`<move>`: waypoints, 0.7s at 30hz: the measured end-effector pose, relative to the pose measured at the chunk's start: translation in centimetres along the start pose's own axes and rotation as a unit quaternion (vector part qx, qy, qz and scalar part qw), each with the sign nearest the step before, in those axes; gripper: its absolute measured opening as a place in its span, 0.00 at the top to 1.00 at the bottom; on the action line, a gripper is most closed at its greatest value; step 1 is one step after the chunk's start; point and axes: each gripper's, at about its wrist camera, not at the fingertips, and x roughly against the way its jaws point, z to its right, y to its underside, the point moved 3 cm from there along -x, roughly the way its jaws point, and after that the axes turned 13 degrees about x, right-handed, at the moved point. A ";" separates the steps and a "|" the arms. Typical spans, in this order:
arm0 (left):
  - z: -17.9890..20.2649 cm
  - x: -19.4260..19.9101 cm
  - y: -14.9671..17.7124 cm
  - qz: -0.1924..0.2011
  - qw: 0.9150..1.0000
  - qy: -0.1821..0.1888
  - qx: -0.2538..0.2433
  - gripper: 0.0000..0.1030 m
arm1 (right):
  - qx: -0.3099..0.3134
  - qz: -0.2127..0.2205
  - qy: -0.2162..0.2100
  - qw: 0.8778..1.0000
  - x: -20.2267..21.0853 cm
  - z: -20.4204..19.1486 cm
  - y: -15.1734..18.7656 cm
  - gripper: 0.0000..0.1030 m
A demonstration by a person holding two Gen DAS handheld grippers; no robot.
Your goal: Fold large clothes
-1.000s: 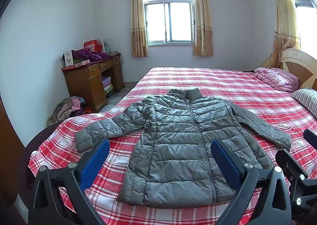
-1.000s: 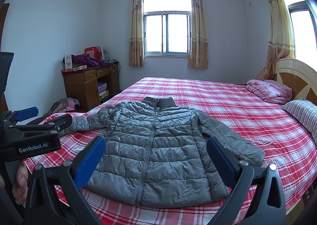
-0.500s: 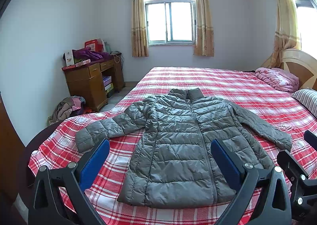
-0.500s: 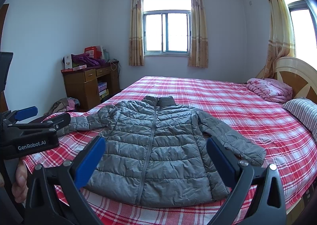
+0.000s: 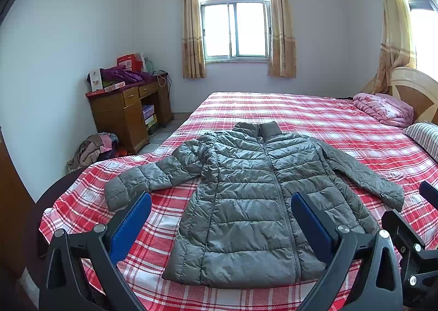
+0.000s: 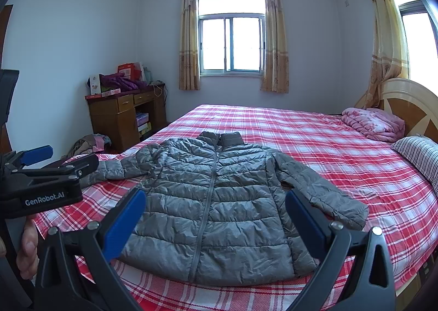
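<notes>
On the plaid bed (image 5: pixel 314 119), the grey jacket (image 5: pixel 254 201) lies beyond both gaping jaws.

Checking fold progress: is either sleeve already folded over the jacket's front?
No, both sleeves of the grey jacket lie spread outward on the plaid bed.

A bed (image 5: pixel 314 119) with a red and white checked sheet fills most of the room. At its head, beside the wooden headboard (image 6: pixel 410 102), lie a folded pink quilt (image 5: pixel 383 108) and a striped pillow (image 6: pixel 418 154). A wooden desk (image 5: pixel 126 111) stands against the left wall, piled with boxes and purple cloth, with a heap of clothes (image 5: pixel 93 148) on the floor beside it. Yellow curtains (image 6: pixel 189 37) flank the window (image 6: pixel 231 45).
</notes>
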 end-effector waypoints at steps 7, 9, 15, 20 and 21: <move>0.1 -1.3 0.6 -0.025 1.000 0.010 0.004 0.01 | 0.002 -0.006 -0.004 1.000 -0.8 -0.4 0.8 0.00; 0.2 -2.1 0.9 -0.034 0.999 0.012 0.000 0.01 | -0.003 -0.011 -0.005 1.000 -1.5 0.1 1.1 0.00; -0.8 -6.9 2.4 -0.069 0.998 -0.012 -0.001 0.01 | -0.048 -0.046 0.019 0.998 -4.6 5.1 3.2 0.00; -1.2 -12.0 3.0 -0.090 0.995 -0.040 -0.021 0.01 | -0.109 -0.083 0.064 0.988 -7.0 11.5 6.3 0.00; -1.2 -13.0 2.9 -0.093 0.994 -0.044 -0.026 0.01 | -0.125 -0.094 0.072 0.985 -7.6 13.0 7.2 0.00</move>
